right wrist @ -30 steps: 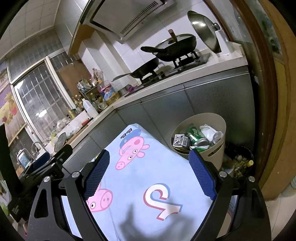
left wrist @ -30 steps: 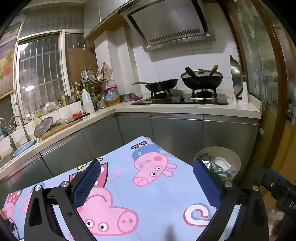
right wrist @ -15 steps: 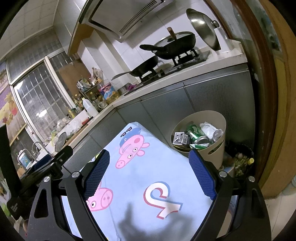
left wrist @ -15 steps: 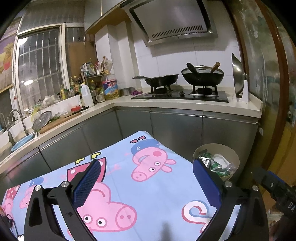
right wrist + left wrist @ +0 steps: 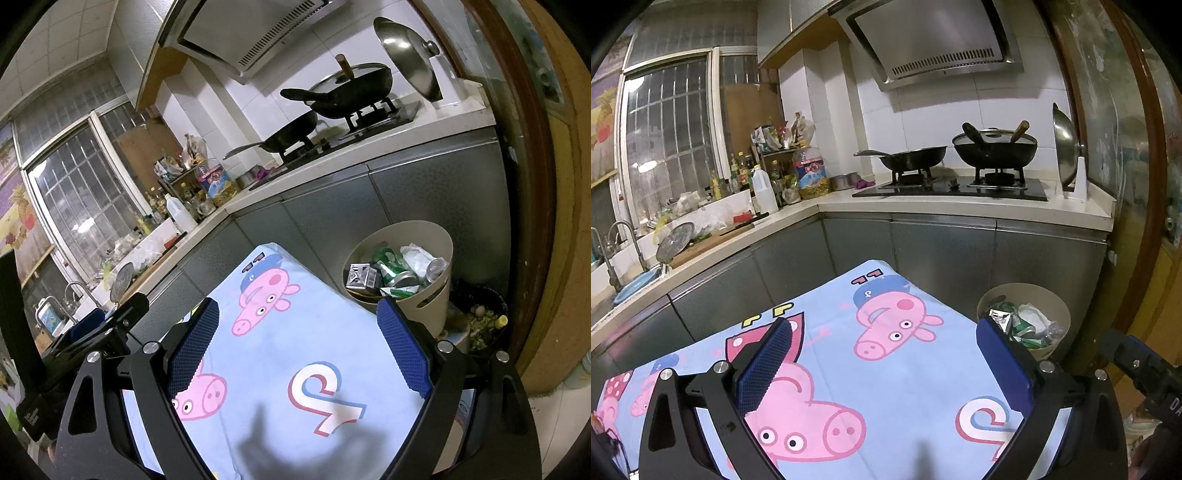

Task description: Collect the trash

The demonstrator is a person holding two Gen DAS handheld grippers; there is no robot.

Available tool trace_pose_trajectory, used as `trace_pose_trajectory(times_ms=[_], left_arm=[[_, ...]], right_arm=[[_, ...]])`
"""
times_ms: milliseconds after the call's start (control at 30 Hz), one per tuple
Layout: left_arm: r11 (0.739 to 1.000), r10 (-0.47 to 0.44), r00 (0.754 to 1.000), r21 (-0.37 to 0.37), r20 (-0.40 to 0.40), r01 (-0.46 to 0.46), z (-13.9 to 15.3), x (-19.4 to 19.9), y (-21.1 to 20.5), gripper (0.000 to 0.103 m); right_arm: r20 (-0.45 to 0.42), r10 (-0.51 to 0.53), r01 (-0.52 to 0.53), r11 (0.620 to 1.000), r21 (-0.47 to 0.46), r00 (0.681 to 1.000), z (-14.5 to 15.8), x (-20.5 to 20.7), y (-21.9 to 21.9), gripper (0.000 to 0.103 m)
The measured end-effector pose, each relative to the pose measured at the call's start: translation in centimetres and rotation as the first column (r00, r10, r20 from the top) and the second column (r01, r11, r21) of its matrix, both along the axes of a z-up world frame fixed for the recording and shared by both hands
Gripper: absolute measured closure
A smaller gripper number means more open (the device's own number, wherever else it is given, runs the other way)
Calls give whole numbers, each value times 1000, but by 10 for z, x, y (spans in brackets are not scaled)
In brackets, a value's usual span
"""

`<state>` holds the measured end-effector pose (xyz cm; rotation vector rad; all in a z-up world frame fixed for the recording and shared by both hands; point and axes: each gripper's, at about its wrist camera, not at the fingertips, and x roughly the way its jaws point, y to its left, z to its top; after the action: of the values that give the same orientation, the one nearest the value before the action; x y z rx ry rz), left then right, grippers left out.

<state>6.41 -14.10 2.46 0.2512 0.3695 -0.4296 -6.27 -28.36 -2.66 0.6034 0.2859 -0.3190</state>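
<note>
where cloth point(image 5: 295, 343) ends, bin point(image 5: 432, 302) stands close.

The blue cartoon cloth point(image 5: 303, 343) lies bare ahead, with the full bin point(image 5: 428, 302) standing beside its right edge.

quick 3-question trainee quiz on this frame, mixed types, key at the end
1. True or false: the right gripper is shut on a can.
2. Where is the beige trash bin standing? A) on the counter B) on the floor beside the cartoon-print cloth C) in the sink
3. Fill in: between the left gripper pads there is ____.

Key: 1 false, its jaws stand wide apart and hold nothing. 2 B, against the grey cabinets, already holding green cans and wrappers. 3 nothing, only the cloth shows behind them.
</note>
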Motion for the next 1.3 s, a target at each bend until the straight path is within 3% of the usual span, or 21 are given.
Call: trace_pose_trajectory(times_ms=[467,1300], left_arm=[[1000,6,999,11,-40,-6,-2,4,3,4],[996,77,997,40,5,-78,-10,10,12,4]], right_arm=[[-3,1,-1,1000,2,1000,0,1,3,17],[-13,9,-9,1000,6,1000,-6,7,4,17]])
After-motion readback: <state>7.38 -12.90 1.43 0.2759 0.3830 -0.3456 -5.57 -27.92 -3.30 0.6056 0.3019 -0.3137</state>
